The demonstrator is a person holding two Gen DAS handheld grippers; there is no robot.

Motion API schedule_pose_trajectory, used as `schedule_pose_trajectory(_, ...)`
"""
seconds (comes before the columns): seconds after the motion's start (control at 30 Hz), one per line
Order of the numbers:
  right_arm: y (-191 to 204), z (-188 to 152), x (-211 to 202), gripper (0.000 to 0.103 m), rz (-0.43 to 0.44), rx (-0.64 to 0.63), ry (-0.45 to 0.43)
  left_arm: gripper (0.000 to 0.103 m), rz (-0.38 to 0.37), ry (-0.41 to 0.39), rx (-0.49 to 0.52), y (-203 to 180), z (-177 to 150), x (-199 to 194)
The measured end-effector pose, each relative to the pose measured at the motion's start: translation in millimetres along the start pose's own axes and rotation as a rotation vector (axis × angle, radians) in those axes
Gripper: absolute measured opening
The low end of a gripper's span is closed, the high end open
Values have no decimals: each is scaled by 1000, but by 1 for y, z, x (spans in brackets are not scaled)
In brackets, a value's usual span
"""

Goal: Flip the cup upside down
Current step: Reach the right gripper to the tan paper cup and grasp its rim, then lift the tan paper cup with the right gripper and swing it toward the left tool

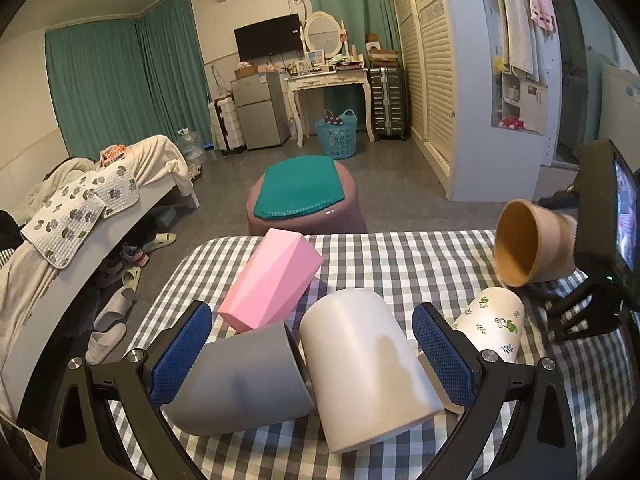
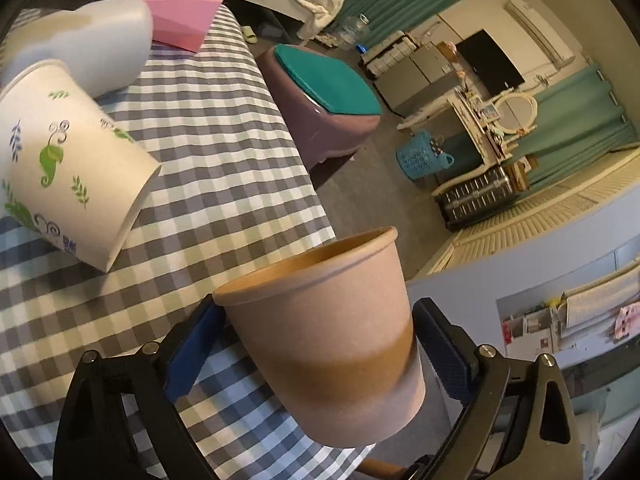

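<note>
Brown cup [image 2: 324, 344]: a paper cup, tan outside and orange-brown inside, was seen gripped between the blue pads of the right tongs [image 2: 316, 350], lifted off the surface and tipped on its side near the far right corner; nothing was seen inside it in the left wrist view [image 1: 528, 242].
Leaf-print cup [image 2: 76, 164]: a white paper cup with green leaves was seen lying on its side on the checked surface [image 2: 224, 168], its mouth not visible.
White cup [image 1: 366, 364]: was seen lying on its side, its closed base toward the camera, touching the grey cup.
Grey cup [image 1: 244, 384]: was seen lying on its side against the left pad; its contents could not be told.
Pink box [image 1: 272, 278]: was seen lying beyond the two cups, just beside them.
Right tongs: were seen clamped on the brown cup's lower wall, one pad on each side.
Left tongs [image 1: 312, 356]: were seen spread wide, the grey and white cups lying between the pads, nothing gripped.
Blue basket [image 1: 338, 134]: was seen on the floor, with a dark spotted item in it.
</note>
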State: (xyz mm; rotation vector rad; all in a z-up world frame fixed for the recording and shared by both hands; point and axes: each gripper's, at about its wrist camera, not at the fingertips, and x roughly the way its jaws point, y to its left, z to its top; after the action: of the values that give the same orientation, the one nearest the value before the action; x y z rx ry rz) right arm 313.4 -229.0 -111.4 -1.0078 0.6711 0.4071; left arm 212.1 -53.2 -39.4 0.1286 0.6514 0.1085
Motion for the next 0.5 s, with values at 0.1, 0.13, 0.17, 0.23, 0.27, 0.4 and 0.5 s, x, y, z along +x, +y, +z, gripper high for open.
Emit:
schedule_pose_trajectory(0.1, -4, 2, -5, 89, 6, 48, 3, 103, -1, -9, -1, 2, -1, -10)
schedule_pose_trajectory(0.13, -5, 2, -9, 89, 18, 66, 0, 103, 0, -13, -2, 3, -1, -14)
schedule_pose_trajectory(0.17, -6, 1, -15, 89, 27, 83, -7, 103, 1, -19, -3, 5, -1, -17)
schedule_pose_trajectory(0.23, -9, 1, -28, 88, 26, 120, -6, 103, 2, -28, -9, 9, 0, -26)
schedule_pose_trajectory(0.27, -10, 1, -34, 88, 31, 140, -5, 103, -1, -33, -14, 11, 1, -30)
schedule_pose_trajectory(0.4, -12, -4, -79, 88, 64, 251, -7, 103, -14, -69, -47, 24, 1, -52)
schedule_pose_trajectory(0.5, -3, -8, -113, 88, 105, 345, 16, 103, -21, -89, -70, 33, -3, -66)
